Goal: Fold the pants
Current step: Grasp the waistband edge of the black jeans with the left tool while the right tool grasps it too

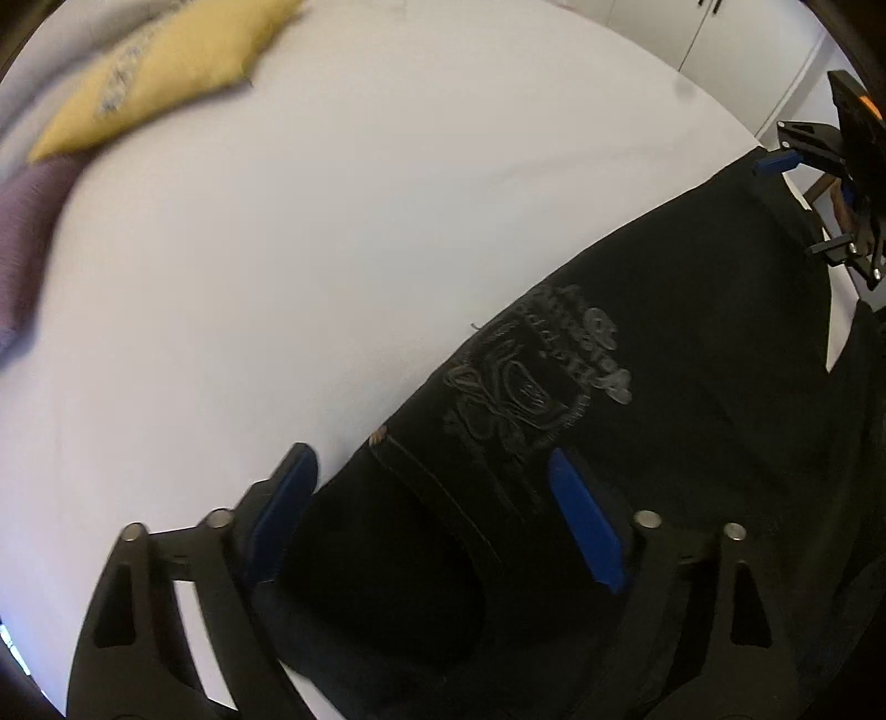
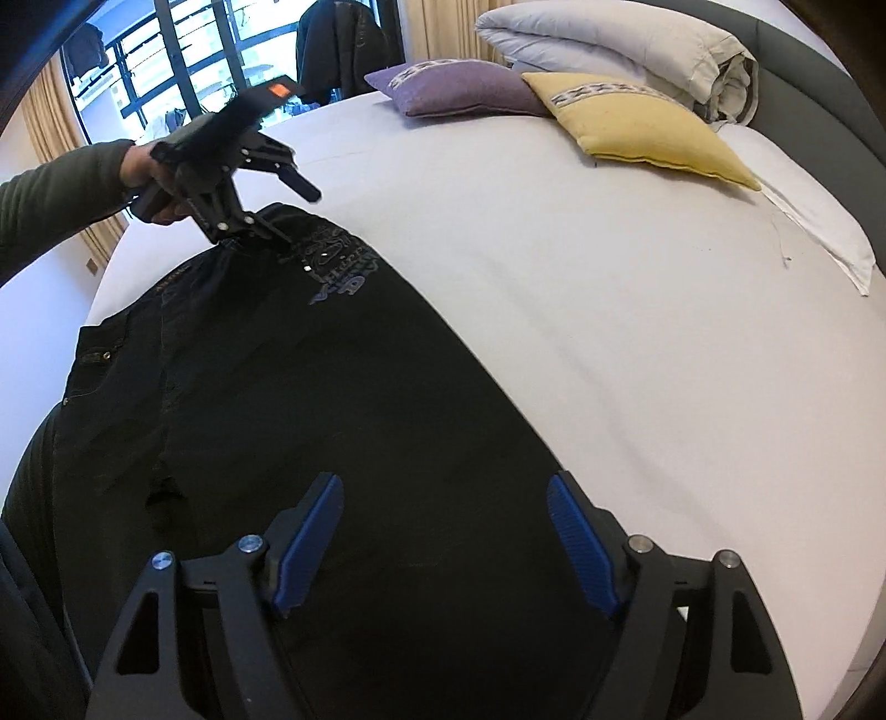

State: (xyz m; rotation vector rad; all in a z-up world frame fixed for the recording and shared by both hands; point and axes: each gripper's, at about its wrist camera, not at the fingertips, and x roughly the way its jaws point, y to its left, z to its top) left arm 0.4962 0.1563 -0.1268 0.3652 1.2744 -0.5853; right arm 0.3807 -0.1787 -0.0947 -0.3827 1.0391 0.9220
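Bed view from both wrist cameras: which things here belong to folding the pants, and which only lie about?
Belong to the job:
- black pants, spread on the bed sheet
- left gripper, jaws open over the waist end
- right gripper, jaws open over the leg part

Only lying about:
- yellow pillow
- purple pillow
- folded duvet

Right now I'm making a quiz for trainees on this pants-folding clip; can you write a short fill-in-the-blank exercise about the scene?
1. The black pants lie spread on a ____ bed sheet.
2. The cushion beside the purple cushion is ____.
3. The left gripper hangs over the end of the pants that bears the ____ design.
4. The blue pads of the right gripper stand ____, nothing clamped between them.

Missing words: white; yellow; embroidered; apart
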